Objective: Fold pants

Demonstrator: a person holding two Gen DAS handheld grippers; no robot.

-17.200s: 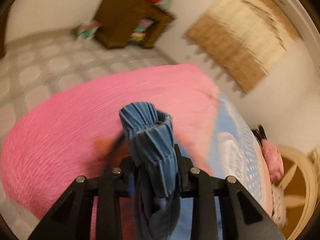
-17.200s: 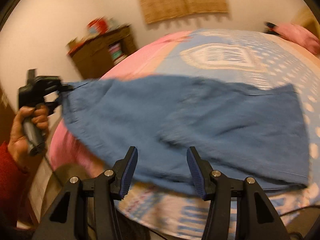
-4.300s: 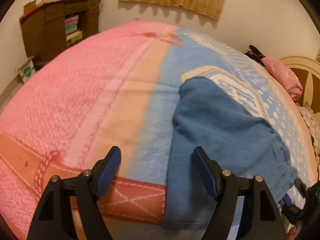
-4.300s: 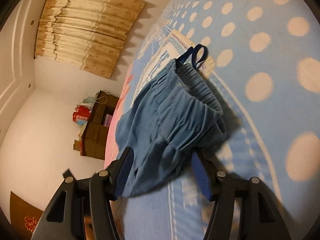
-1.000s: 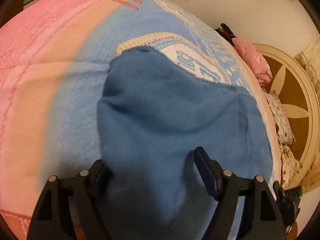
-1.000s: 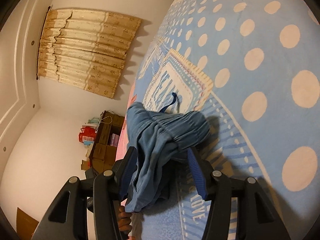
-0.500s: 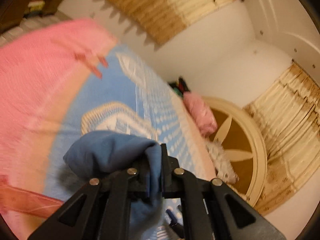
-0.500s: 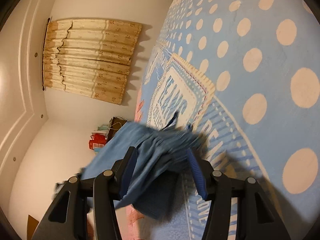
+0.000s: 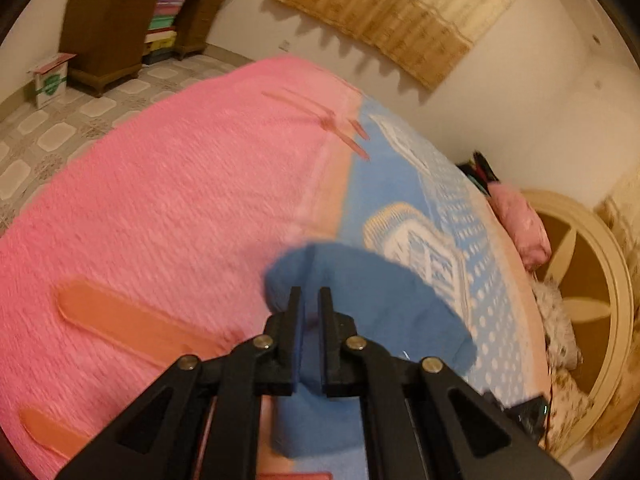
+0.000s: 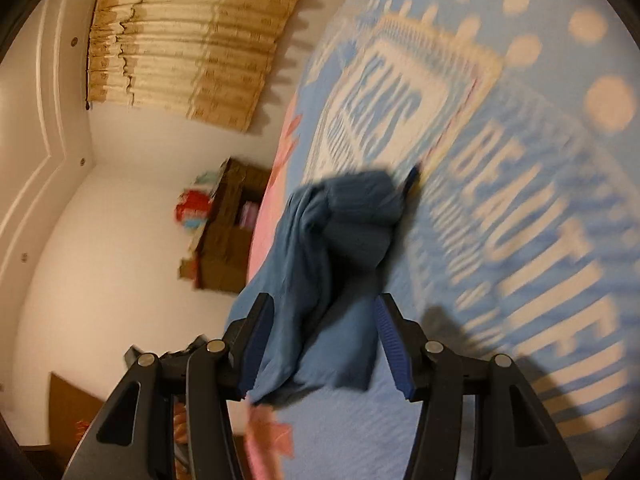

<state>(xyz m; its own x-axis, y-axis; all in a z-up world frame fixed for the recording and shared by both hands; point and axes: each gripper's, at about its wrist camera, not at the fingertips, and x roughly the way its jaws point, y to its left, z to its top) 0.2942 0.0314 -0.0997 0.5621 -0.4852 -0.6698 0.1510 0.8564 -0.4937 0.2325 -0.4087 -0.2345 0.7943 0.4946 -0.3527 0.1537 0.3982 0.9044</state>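
Now the blue pants [image 9: 372, 312] sit low and centre in the left wrist view, a rumpled mound lying on the blanket [image 9: 168, 208] where its pink half meets its pale blue half. One fold of the cloth runs up between the fingers of the left gripper [image 9: 310, 300], whose jaws have just been closing and stand nearly together, pinched on that fold. Motion blur softens the fabric's edges, so how much cloth is caught I cannot tell.

From the right wrist view the pants [image 10: 328, 264] hang in a bunched heap at the middle of the frame, drooping toward the lower centre, with a dark drawstring end poking out at their upper right. The right gripper [image 10: 322, 344] is at the bottom, its blue-padded fingers [image 10: 390, 340] spread apart on either side of the lowest flap of cloth; whether either pad touches it cannot be told through the blur.

Further out, the blanket [image 10: 540, 208] fills the right of that frame with cream dots and large lettering. A brown cabinet [image 9: 120, 20] stands at the upper left of the left wrist view, a beige curtain [image 9: 400, 12] hangs on the wall at the top, and a pink pillow [image 9: 520, 224] lies at the right by a cream headboard [image 9: 592, 280]
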